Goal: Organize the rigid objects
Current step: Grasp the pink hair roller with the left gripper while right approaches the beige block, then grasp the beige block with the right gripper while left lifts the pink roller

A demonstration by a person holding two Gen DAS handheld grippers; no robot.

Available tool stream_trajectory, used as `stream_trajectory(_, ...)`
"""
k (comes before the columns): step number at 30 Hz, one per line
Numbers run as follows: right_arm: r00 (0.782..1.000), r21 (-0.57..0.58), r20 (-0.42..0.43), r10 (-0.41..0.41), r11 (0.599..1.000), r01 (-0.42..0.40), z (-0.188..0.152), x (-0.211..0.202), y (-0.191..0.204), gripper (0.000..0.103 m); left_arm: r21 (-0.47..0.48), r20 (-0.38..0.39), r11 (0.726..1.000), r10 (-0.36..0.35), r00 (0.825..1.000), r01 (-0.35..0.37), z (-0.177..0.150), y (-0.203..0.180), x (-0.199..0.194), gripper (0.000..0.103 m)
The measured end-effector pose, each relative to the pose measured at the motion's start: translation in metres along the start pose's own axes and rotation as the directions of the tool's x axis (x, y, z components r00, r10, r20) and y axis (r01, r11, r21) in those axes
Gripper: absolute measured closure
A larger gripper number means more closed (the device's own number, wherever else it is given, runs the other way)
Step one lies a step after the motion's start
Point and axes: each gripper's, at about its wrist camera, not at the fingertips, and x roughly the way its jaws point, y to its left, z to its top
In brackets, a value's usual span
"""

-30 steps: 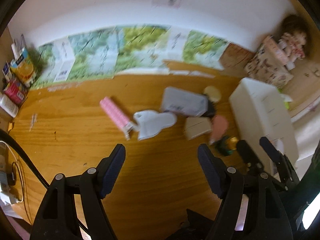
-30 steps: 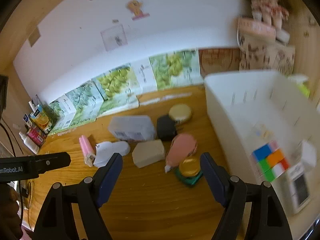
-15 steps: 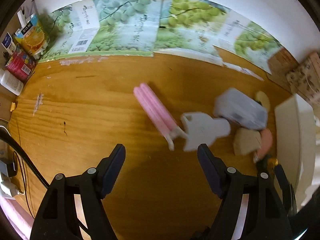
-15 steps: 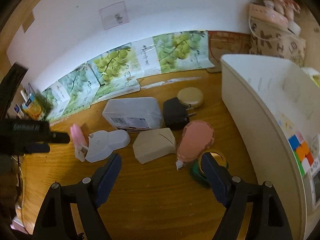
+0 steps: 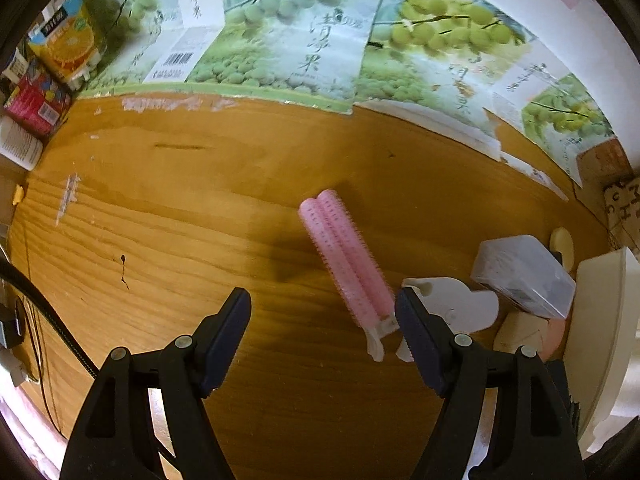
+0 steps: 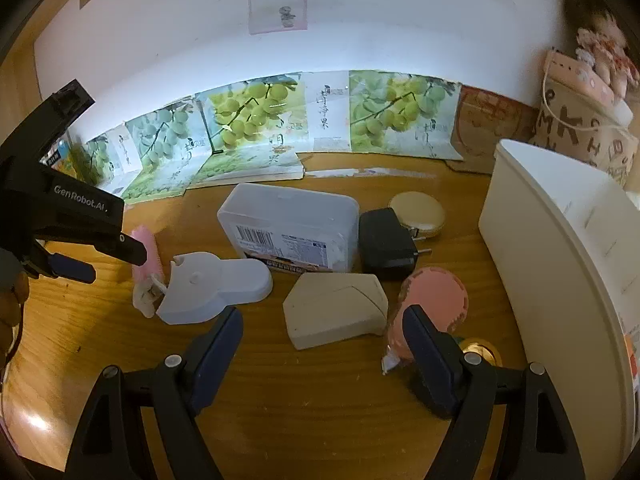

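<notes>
A pink hair-roller clip [image 5: 348,264] lies on the wooden table [image 5: 200,216], just ahead of my open left gripper [image 5: 323,316] and close to its right finger. Right of it sit a white plastic holder [image 5: 456,308], a translucent box [image 5: 524,276] and a beige wedge [image 5: 520,332]. In the right wrist view my right gripper [image 6: 322,348] stands open just short of the beige wedge [image 6: 336,308]. Around that wedge lie the white holder [image 6: 212,284], the barcoded box [image 6: 288,232], a black charger [image 6: 384,244], a pink pad [image 6: 436,300] and a gold-lidded jar [image 6: 480,350]. The left gripper [image 6: 80,240] shows at the left, over the pink clip [image 6: 146,252].
A tall white bin [image 6: 560,272] stands at the right. Grape-printed cartons [image 5: 280,44] line the wall behind the table. Juice and snack packs [image 5: 60,48] sit at the far left, cables [image 5: 24,320] at the left edge. A round beige compact [image 6: 418,212] lies by the charger.
My left gripper has swung left and down toward the pink clip, which is now much nearer. My right gripper has come lower and closer to the cluster of objects. Both stay open.
</notes>
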Motion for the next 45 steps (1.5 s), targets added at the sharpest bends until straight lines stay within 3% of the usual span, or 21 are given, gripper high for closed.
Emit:
stream_trajectory(16, 0.998, -0.081, -0.015, -0.061, 0.995, 0.060, 0.003, 0.026, 0.012, 0.020, -0.020, -0.040, 1.000, -0.019, 0.999, 0.019, 0.014, 0.002, 0.019, 0.027)
stream_trajectory(21, 0.997, -0.112, -0.048, -0.064, 0.992, 0.059, 0.006, 0.033, 0.018, 0.020, -0.014, -0.072, 0.999, -0.036, 0.997, 0.035, 0.018, -0.003, 0.029, 0.041)
stream_trajectory(32, 0.995, -0.118, -0.068, -0.074, 0.991, 0.065, 0.007, 0.037, 0.021, 0.021, 0.033, -0.064, 0.999, 0.008, 0.998, -0.006, 0.024, -0.017, 0.031, 0.067)
stream_trajectory(35, 0.995, -0.118, -0.068, -0.075, 0.991, 0.066, 0.008, 0.037, 0.021, 0.022, 0.039, -0.077, 0.999, 0.003, 0.997, 0.000, 0.019, -0.009, 0.027, 0.072)
stream_trajectory(39, 0.994, -0.116, -0.063, -0.091, 0.990, 0.084, 0.008, 0.035, 0.019, 0.038, 0.002, -0.099, 0.999, -0.044, 0.994, 0.044, 0.015, 0.003, 0.024, 0.074)
stream_trajectory(45, 0.991, -0.115, -0.116, -0.072, 0.992, 0.059, 0.004, 0.029, 0.019, 0.039, -0.062, -0.137, 0.993, -0.107, 0.985, 0.099, -0.001, 0.020, 0.022, 0.075)
